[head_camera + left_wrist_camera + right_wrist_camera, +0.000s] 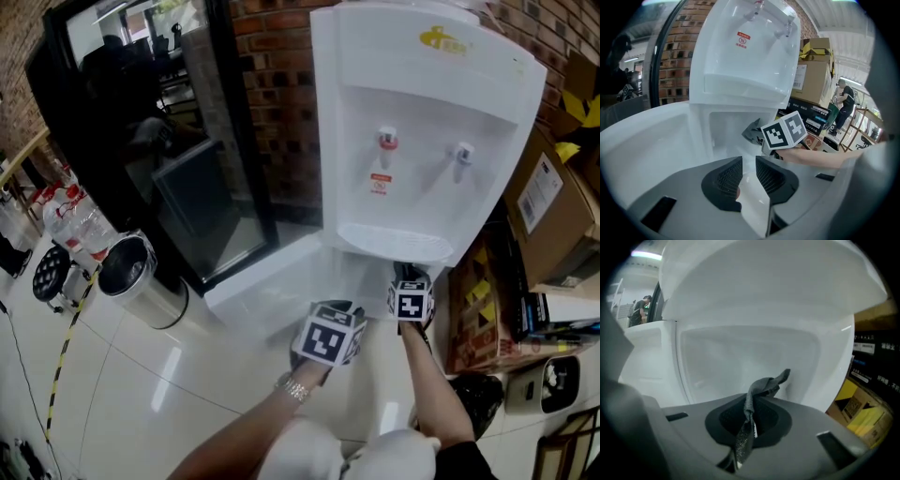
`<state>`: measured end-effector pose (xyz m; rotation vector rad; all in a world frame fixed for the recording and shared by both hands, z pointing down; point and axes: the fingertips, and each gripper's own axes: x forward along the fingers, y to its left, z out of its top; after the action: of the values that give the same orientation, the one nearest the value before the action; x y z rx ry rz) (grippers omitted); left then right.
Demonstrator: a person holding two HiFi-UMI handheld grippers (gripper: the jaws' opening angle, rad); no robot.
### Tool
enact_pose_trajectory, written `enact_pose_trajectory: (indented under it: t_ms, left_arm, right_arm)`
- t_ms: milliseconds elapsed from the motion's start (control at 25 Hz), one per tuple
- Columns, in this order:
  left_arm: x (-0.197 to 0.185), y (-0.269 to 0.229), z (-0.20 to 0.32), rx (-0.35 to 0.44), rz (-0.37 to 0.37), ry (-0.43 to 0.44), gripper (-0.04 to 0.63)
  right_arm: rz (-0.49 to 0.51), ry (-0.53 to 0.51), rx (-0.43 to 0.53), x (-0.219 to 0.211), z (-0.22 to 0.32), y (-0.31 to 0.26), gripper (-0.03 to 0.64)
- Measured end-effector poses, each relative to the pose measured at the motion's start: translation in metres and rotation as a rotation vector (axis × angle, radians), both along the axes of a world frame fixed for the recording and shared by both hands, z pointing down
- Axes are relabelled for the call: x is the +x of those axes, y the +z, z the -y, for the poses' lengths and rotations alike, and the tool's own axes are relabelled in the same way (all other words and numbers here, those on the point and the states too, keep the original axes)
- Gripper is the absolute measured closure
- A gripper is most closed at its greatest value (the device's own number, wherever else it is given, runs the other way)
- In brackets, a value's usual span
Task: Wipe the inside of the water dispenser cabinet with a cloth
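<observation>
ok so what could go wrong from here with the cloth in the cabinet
1. The right gripper pinches only a thin fold of the cloth; dragging it over the cabinet wall could pull it free.
2. The left gripper, jaws apart and empty, sits close beside the right one at the cabinet mouth, so the two may knock together.
3. The open door lies just left of it and might get bumped.

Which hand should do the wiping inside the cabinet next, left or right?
Right: the right tongs pinch the grey cloth facing the open cabinet; the left tongs stand apart, empty.
</observation>
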<state>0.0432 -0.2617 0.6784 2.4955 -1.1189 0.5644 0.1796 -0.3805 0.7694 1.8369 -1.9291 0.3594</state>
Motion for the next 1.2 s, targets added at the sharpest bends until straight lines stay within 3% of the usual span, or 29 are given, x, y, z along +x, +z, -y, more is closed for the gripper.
enact_pose_trajectory:
  t_ms: [120, 320, 440, 520, 640, 760, 840, 1040, 1200]
  left_arm:
    - [-0.002, -0.001, 0.0, 0.001, 0.002, -0.003, 0.503]
    - [-0.003, -0.002, -0.003, 0.0, 0.005, -0.001, 0.503]
    - [-0.003, -0.007, -0.003, 0.009, -0.003, -0.004, 0.503]
    - [-0.001, -0.008, -0.003, 0.015, -0.009, -0.001, 0.503]
    - [-0.001, -0.009, -0.001, 0.022, -0.019, -0.004, 0.503]
    - [-0.003, -0.006, -0.002, 0.013, -0.01, -0.007, 0.503]
    - [-0.005, -0.005, -0.004, 0.003, 0.005, -0.002, 0.503]
    - [-0.005, -0.006, -0.005, 0.004, 0.001, 0.002, 0.503]
    - [-0.004, -0.007, -0.001, 0.012, -0.006, 0.0, 0.503]
  right_arm:
    - [-0.007, 0.008, -0.031, 0.004, 0.0, 0.014, 0.604]
    - [0.053, -0.008, -0.198, 0.005, -0.018, 0.08, 0.604]
    - [0.05, -0.049, -0.238, -0.006, -0.024, 0.097, 0.604]
    - [0.035, -0.066, -0.221, -0.011, -0.021, 0.087, 0.604]
    - [0.049, -0.086, -0.106, -0.021, -0.008, 0.04, 0.604]
    - [-0.017, -0.083, 0.015, -0.021, 0.001, -0.004, 0.604]
    - [-0.054, -0.045, 0.028, -0.01, 0.003, -0.007, 0.604]
    - [-0.031, 0.015, -0.092, 0.013, -0.007, 0.04, 0.604]
    - [-0.02, -0.016, -0.208, 0.011, -0.017, 0.087, 0.603]
